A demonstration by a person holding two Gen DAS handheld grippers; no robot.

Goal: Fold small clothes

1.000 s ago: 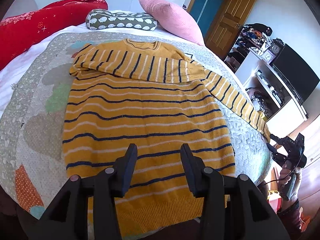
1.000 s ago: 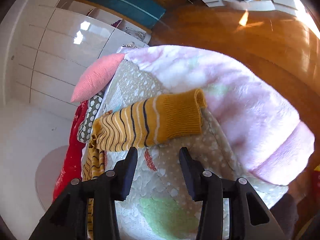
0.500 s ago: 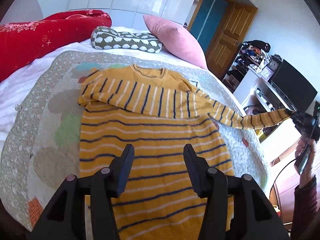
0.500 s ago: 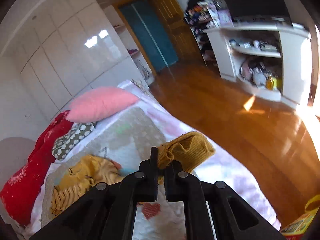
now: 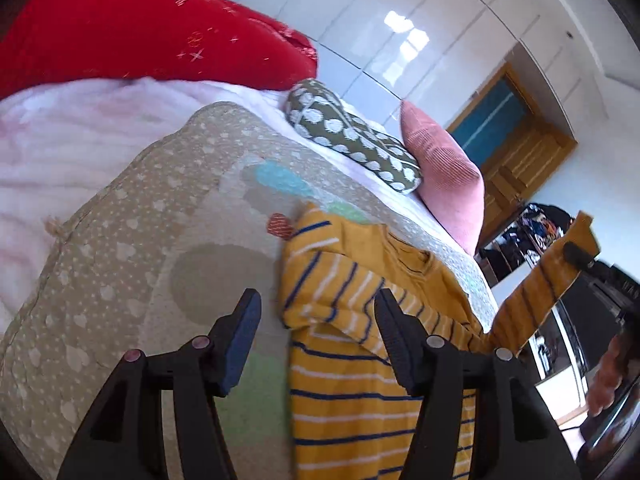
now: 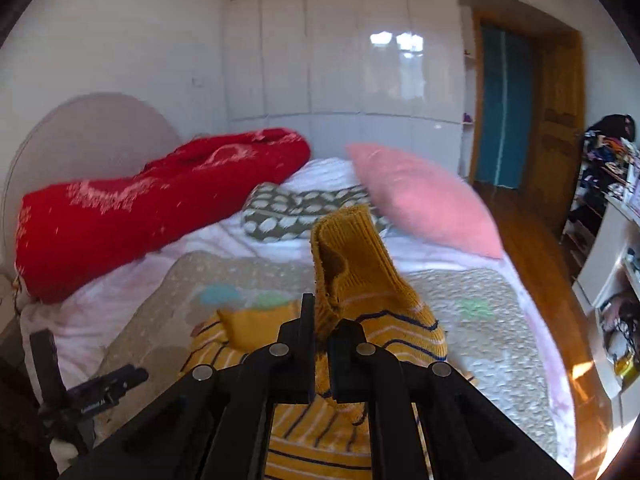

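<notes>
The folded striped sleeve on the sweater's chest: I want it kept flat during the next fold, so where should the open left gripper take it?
Probably at the folded sleeve's outer bend, where doubled layers form a thick edge. Bring the left gripper in from the quilt side, one finger under the edge.

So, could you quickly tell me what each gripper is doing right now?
Left gripper: open, jaws just been opening, nothing between them, above the sweater.
Right gripper: closed on the sweater's sleeve cuff, lifted off the bed.

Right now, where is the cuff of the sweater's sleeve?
In the right wrist view the cuff stands centre frame, lifted above the sweater, pinched in the right gripper, in front of the pink pillow.
</notes>
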